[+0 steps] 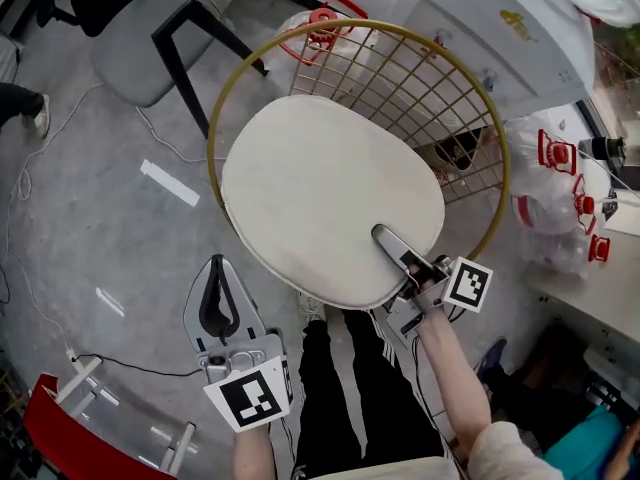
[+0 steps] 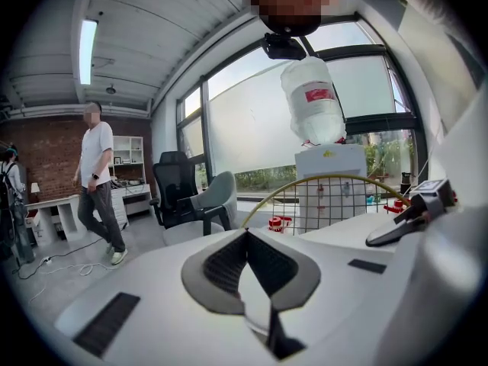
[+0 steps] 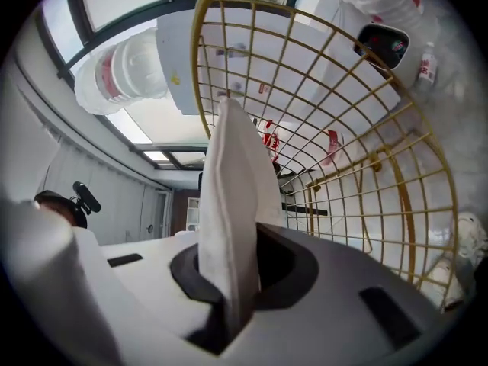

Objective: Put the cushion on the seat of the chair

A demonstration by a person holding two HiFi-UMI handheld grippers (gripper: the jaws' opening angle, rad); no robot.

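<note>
A round cream cushion [image 1: 330, 193] hangs flat over the round gold wire chair [image 1: 500, 148]. My right gripper [image 1: 382, 234] is shut on the cushion's near right edge. In the right gripper view the cushion [image 3: 232, 181] stands edge-on between the jaws [image 3: 229, 280], with the chair's wire grid [image 3: 438, 166] behind it. My left gripper [image 1: 217, 265] is over the floor to the left of the cushion and apart from it. It is shut on nothing, its pads meeting [image 2: 245, 239]. The chair's gold rim [image 2: 328, 180] shows ahead of it.
A grey office chair [image 1: 150, 38] stands at the back left. Bagged water bottles with red handles [image 1: 555, 183] lie to the right, beside a white cabinet [image 1: 500, 28]. A cable [image 1: 130, 366] crosses the floor. A person [image 2: 95, 181] walks at the far left.
</note>
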